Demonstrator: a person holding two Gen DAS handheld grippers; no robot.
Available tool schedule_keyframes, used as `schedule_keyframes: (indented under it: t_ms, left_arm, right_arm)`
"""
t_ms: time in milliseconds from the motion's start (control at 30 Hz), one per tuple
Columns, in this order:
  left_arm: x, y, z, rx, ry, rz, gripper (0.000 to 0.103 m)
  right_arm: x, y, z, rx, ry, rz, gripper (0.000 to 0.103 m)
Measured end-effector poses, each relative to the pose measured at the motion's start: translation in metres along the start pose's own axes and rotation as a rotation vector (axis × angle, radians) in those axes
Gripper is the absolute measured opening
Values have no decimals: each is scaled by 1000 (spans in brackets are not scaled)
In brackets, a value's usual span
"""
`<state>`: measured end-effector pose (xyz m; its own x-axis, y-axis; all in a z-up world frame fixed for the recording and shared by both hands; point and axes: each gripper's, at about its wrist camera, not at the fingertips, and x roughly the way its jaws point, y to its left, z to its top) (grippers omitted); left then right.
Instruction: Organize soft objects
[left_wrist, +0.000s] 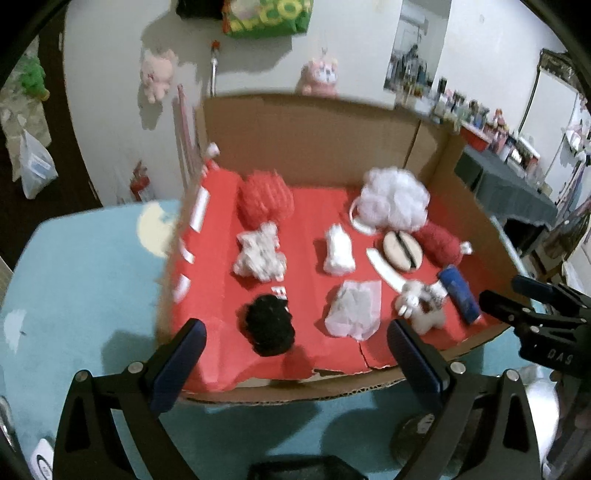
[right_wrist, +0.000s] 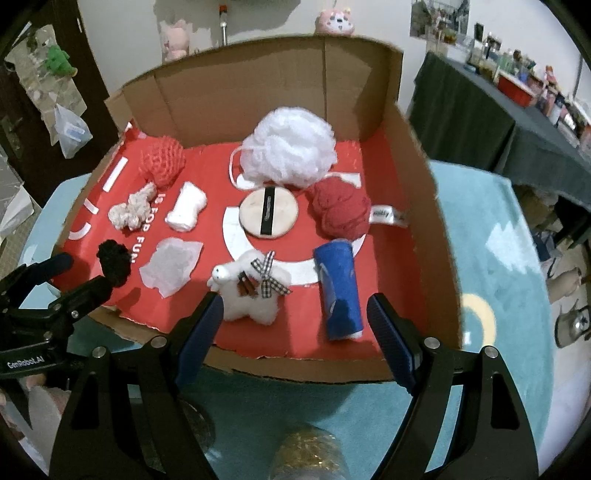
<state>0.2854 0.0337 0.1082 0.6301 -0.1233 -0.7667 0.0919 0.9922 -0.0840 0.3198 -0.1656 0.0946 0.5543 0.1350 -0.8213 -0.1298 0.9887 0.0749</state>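
Note:
A cardboard box (right_wrist: 417, 206) lined in red holds the soft things. At the back lie a white mesh pouf (right_wrist: 290, 146), a red crochet piece (right_wrist: 162, 160) and a red knit ball (right_wrist: 341, 210). Nearer are a round beige pad (right_wrist: 267, 214), a white plush animal (right_wrist: 247, 291), a blue roll (right_wrist: 340, 291), a white wad (right_wrist: 171, 266), a rope knot (right_wrist: 129, 212) and a black pom-pom (left_wrist: 267, 328). My left gripper (left_wrist: 295, 332) hangs open just short of the pom-pom. My right gripper (right_wrist: 293, 301) stands open over the box's front, between the plush and the roll.
The box (left_wrist: 295, 391) rests on a light blue rug (left_wrist: 74, 295). A dark-clothed table (right_wrist: 480, 122) crowded with small items stands at the right. Plush toys and bags hang on the white wall behind. A shiny round object (right_wrist: 306, 454) lies under my right gripper.

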Motion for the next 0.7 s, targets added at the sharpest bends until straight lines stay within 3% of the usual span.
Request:
schedule_keyframes:
  t_ms: [200, 333, 367, 467, 700]
  left_arm:
    - [-64, 3, -10, -9, -129, -1, 101]
    - [-105, -6, -35, 24, -217, 17, 103]
    - [-112, -8, -41, 30, -226, 9, 103]
    - [-128, -13, -66, 32, -240, -19, 103]
    - [-132, -19, -122, 7, -229, -23, 103]
  right_arm:
    - [-58, 0, -2, -19, -121, -34, 80]
    - [-104, 10, -21, -50, -211, -36, 80]
    - [-113, 12, -28, -53, -226, -27, 80]
    - [-136, 18, -54, -67, -261, 1, 95]
    - [-155, 32, -122, -100, -306, -22, 96]
